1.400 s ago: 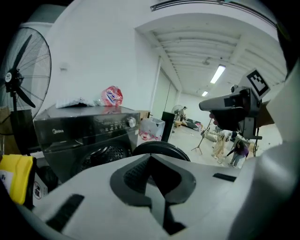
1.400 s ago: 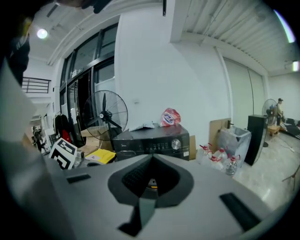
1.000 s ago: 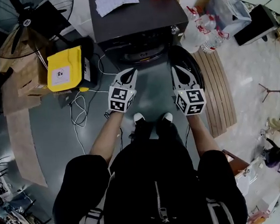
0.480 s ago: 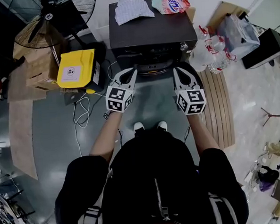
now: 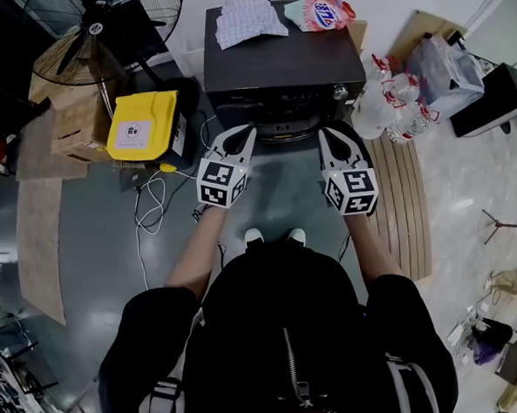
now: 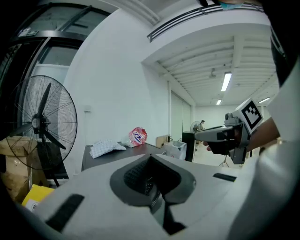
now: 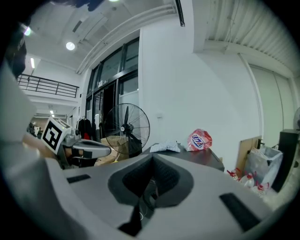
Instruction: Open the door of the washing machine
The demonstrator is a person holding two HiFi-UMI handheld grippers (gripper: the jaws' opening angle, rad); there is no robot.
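The dark washing machine (image 5: 283, 64) stands straight ahead, its front (image 5: 279, 120) facing me; it also shows in the left gripper view (image 6: 117, 157) and the right gripper view (image 7: 199, 157). My left gripper (image 5: 242, 132) is held just before the front's left side, jaws together and holding nothing (image 6: 156, 194). My right gripper (image 5: 327, 134) hovers at the front's right side, also shut and with nothing in it (image 7: 147, 194). A dark rounded shape (image 5: 366, 155) beside the right gripper may be the door; most of it is hidden.
A checked cloth (image 5: 245, 20) and a detergent bag (image 5: 321, 12) lie on the machine. A standing fan (image 5: 99, 28), cardboard boxes and a yellow case (image 5: 140, 125) sit left, with cables (image 5: 149, 208) on the floor. Water bottles (image 5: 392, 106) and a wooden pallet (image 5: 407, 210) are right.
The head view has pulled back, so more of the machine's top shows. Both grippers have lifted a little in front of the machine and stayed shut.
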